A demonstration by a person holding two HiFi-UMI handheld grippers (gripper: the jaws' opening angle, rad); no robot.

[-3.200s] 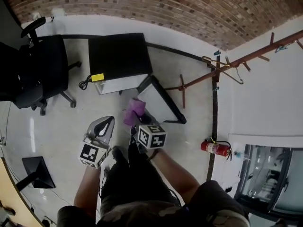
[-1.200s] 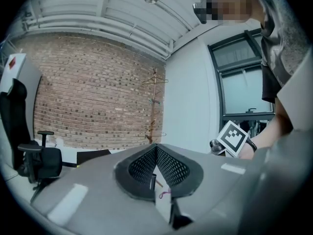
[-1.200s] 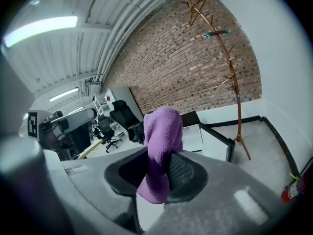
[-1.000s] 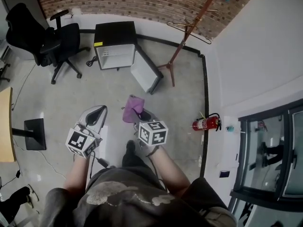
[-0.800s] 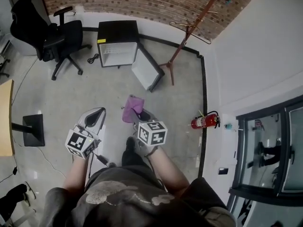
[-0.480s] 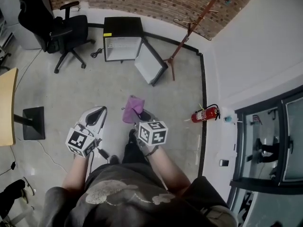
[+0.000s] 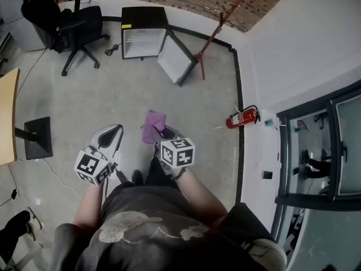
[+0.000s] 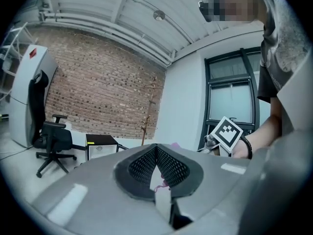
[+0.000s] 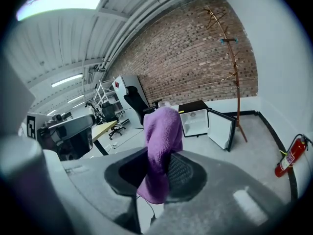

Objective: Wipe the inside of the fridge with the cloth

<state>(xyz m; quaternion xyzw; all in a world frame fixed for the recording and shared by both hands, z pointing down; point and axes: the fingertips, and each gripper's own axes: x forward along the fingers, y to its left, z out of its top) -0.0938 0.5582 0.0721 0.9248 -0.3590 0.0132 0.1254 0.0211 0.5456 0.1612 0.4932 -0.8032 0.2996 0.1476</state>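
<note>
A small black fridge (image 7: pixel 144 31) stands on the floor by the brick wall, its door (image 7: pixel 177 64) swung open to the right and its white inside showing. It is far ahead of both grippers. My right gripper (image 7: pixel 158 133) is shut on a purple cloth (image 7: pixel 152 126), which sticks up from between the jaws as a folded bunch (image 9: pixel 161 146). My left gripper (image 7: pixel 115 130) is held beside it to the left, jaws closed together with nothing in them (image 8: pixel 156 166). The right gripper view shows the fridge (image 9: pixel 195 119) beyond the cloth.
A black office chair (image 7: pixel 70 30) stands left of the fridge, with a cable on the floor between them. A wooden coat rack (image 7: pixel 217 24) rises right of the door. A red fire extinguisher (image 7: pixel 241 117) stands by the right wall. A monitor base (image 7: pixel 36 137) and a desk edge (image 7: pixel 5 117) lie at the left.
The fridge has drawn away toward the top of the head view and looks smaller. Both grippers have stayed in front of the body, the right one keeping its hold on the cloth.
</note>
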